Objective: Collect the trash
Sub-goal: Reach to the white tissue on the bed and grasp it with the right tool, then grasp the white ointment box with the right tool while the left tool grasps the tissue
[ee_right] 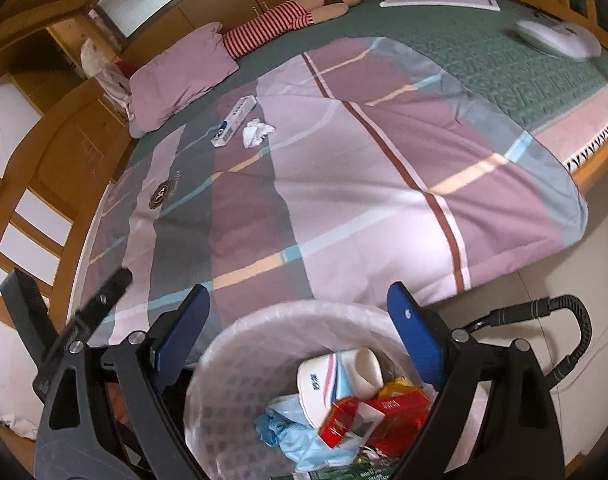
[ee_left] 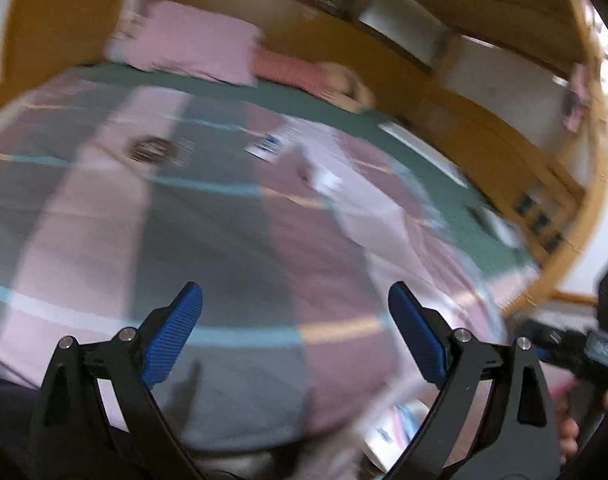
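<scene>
A white lined trash bin (ee_right: 223, 360) stands on the floor by the bed, holding a paper cup (ee_right: 336, 376), red cartons (ee_right: 380, 412) and a blue mask (ee_right: 287, 428). My right gripper (ee_right: 299, 312) is open and empty right above the bin. On the quilt lie a toothpaste box (ee_right: 233, 120) and a crumpled white tissue (ee_right: 255, 132). My left gripper (ee_left: 295, 320) is open and empty over the quilt's near part; its view is blurred and shows the box (ee_left: 265, 146) and the tissue (ee_left: 328, 180) far ahead.
A pink pillow (ee_right: 179, 80), a striped doll (ee_right: 279, 24), a white board (ee_right: 440, 0) and a white device (ee_right: 556, 36) lie on the green bed cover. Wooden bed frame (ee_right: 51, 152) and cabinets surround the bed. A cable (ee_right: 572, 344) loops at the right.
</scene>
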`<state>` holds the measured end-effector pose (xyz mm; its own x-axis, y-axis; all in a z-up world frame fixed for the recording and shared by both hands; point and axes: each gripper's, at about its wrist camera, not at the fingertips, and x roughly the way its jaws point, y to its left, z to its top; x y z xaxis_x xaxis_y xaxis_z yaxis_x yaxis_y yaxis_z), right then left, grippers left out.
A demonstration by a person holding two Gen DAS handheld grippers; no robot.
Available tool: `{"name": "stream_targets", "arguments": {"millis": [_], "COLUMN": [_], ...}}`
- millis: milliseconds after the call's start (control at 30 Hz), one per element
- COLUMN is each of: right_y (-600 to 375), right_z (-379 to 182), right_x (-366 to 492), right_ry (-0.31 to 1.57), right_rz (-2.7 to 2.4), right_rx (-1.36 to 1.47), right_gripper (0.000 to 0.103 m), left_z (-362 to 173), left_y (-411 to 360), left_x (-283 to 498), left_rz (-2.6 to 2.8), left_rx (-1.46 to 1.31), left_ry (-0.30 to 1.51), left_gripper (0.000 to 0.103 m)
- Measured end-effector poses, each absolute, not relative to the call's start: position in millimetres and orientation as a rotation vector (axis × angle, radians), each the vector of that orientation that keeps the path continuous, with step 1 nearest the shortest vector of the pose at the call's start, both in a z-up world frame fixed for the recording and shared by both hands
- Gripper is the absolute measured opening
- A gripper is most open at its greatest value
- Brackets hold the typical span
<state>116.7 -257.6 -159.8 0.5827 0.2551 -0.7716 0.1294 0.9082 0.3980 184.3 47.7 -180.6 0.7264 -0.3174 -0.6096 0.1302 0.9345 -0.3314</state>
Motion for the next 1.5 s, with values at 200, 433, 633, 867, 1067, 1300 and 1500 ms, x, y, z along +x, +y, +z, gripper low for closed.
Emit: {"name": "stream_targets", "arguments": {"millis": [200,433,633,867,1067,1300,1500], "right_y": [-228,-197,-183,-173,-153,-106,-50], "right_z": [-158,-169,-191,-241,-262,-251,-220], "right_x": [164,268,369,454,465,420,381], "right_ry": [0.957,0.966,0.966,1.061,1.097,1.189,1.249], "right_rz": [0.1,0.097,-0.034,-0.145,-0.103,0.27,0.63], "right_rx": [0.384,0.365,0.322,0.286,0.191,0.227,0.139], "right_gripper": [0.088,0.088,0.088,0.086,0.029,0.026,0.06], "left_z": [-152,-168,-170,-180,-188,-191,-194], "left_y": [76,119,111,122,135,143,156], "left_x": [223,248,245,253,258,254,248], "left_rz": [-0.012,0.1,0.113,0.206,0.27,0.307,0.343], "left_rx": [-0.131,-0.24,-0.194,-0.262,-0.33,-0.368,-0.452], "left_ry": [0.669,0.74,0.731,0.784,0.828,0.836,0.838], "left_gripper": [0.096,0.098,0.098,0.098,0.098,0.098,0.098]}}
